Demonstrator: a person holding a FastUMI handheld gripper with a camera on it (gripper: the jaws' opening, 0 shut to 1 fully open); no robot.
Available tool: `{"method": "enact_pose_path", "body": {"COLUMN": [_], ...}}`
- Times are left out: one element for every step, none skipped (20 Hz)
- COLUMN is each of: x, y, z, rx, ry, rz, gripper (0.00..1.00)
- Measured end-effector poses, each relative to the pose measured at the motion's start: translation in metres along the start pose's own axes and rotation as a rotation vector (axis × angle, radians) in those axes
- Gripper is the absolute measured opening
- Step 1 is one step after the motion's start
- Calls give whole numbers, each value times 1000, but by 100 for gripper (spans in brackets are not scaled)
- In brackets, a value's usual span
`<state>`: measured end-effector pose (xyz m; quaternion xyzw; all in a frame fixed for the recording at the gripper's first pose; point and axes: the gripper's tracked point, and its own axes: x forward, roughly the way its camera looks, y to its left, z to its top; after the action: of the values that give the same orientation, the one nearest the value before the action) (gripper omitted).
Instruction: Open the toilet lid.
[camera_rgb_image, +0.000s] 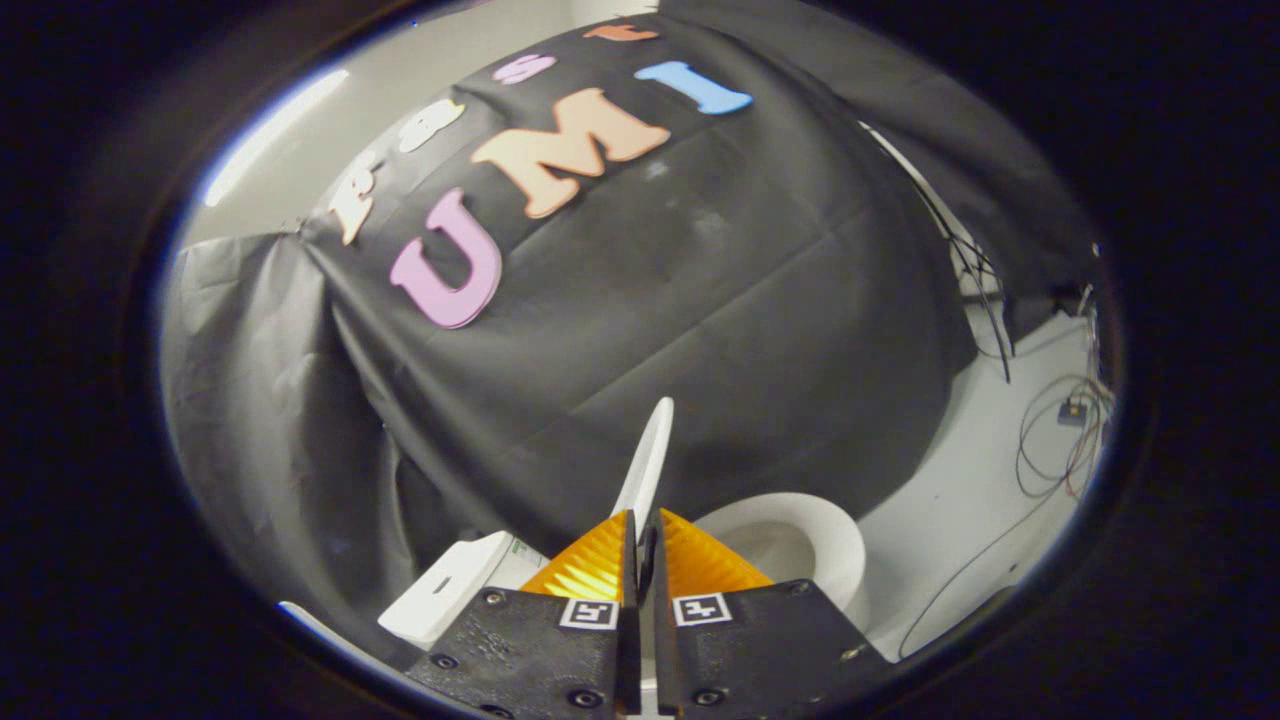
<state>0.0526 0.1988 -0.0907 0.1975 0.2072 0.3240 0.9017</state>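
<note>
Tool (640, 528) clamps the raised lid (648, 455), hiding its lower edge.

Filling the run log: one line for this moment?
tongs: shut on toilet lid | lid: raised, edge-on | bowl: uncovered
</note>
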Motion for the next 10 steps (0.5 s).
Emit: {"method": "enact_pose_path", "body": {"x": [-1,-1,-3,-4,1,6,7,7,5,4], "y": [10,21,29,38,49,59,68,75,83,94], "z": [-1,0,2,5,9,12,14,15,14,15], "rx": [-46,-83,-109,-125,-139,-165,-193,-223,-254,-272], "ry": [7,5,-2,-13,-23,-29,-25,-21,-27,-33], "rz": [-2,8,28,55,80,96,96,88,82,84], "gripper": [6,6,6,6,6,6,6,6,6,6]}}
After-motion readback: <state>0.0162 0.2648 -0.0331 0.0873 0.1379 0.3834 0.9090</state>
